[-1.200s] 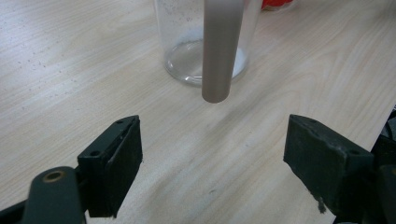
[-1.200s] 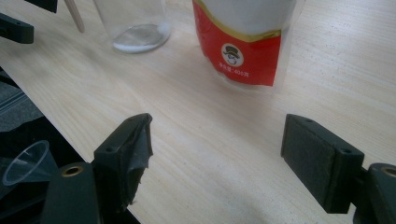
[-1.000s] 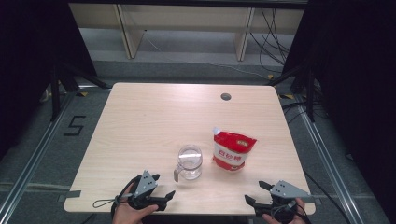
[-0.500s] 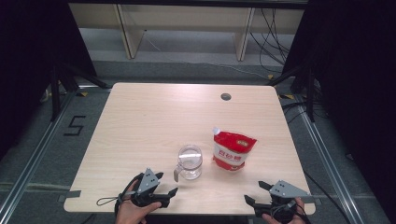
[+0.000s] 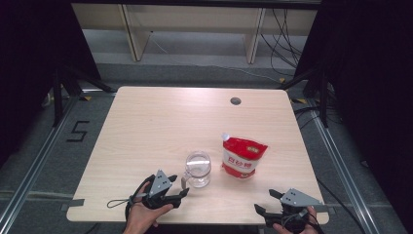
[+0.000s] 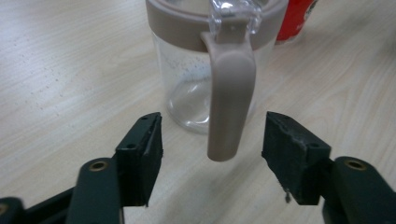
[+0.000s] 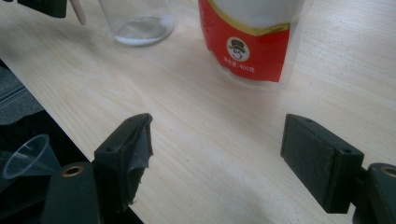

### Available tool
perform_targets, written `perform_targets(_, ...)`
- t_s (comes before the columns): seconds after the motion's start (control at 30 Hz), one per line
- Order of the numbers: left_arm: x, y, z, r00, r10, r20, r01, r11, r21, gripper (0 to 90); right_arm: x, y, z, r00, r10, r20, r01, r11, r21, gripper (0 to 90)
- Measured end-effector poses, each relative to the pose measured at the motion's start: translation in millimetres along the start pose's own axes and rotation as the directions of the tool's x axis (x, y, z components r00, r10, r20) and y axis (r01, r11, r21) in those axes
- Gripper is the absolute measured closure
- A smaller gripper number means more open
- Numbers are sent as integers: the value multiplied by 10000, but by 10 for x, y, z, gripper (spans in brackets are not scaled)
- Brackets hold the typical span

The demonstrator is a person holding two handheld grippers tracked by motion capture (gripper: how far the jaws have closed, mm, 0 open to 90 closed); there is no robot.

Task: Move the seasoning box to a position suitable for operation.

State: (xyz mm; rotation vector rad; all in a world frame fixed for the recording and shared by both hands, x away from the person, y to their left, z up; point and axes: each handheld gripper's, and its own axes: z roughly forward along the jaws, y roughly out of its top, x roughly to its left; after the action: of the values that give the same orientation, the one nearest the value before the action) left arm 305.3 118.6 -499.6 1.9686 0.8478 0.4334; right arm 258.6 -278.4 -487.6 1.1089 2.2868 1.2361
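Clear glass with a beige rim and a beige handle: this is the jug point(image 5: 197, 168) that we reach for, and it stands upright near the front of the wooden table point(image 5: 160, 122). Just to its right stands the red pouch point(image 5: 242, 157), near the jug but not touching it.

We judge the work is at its beginning. Our left gripper point(image 5: 178, 196) is just beside the jug, and in the left gripper view the handle point(image 6: 230, 93) hangs between the two jaws. These jaws have just been closing, but a gap remains on each side of the handle, so the pads do not press on it yet and nothing is lifted. Our right gripper point(image 5: 267, 204) rests at the front edge of the table, well apart from the pouch, with its jaws standing wide and nothing between them. What is left, as we judge: to close on the handle, then probably to take the pouch; the jug seems to hold only a thin white layer at its bottom, though the glass makes this hard to tell.

On the pouch point(image 7: 254, 39) we see a small round emblem with a cartoon face in a hat, and under it a short line that seems to end in "400"; the other signs are too small to read. On the floor at the left a mark like a "5" point(image 5: 78, 131) is taped.
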Motion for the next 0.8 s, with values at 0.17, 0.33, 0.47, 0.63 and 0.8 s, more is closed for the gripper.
perform_targets(0.17,26,28,61,9992,397,70,-397,9992,-17,529,-9,0,3,10000,-70,-21,70,10000,15,255)
perform_targets(0.33,14,40,91,9988,371,334,-368,9993,-90,635,26,-6,-4,9995,320,-28,-320,9994,142,255)
perform_targets(0.47,-15,65,91,9958,879,243,-876,9961,-136,713,-7,0,8,9999,-115,-120,115,9999,-1,254)
perform_targets(0.63,88,50,60,9969,751,247,-749,9972,-82,719,23,-3,-1,9999,123,-112,-122,9999,60,251)
perform_targets(0.8,199,47,41,9964,827,188,-825,9965,-111,723,19,-1,5,10000,-32,-81,32,10000,20,249)
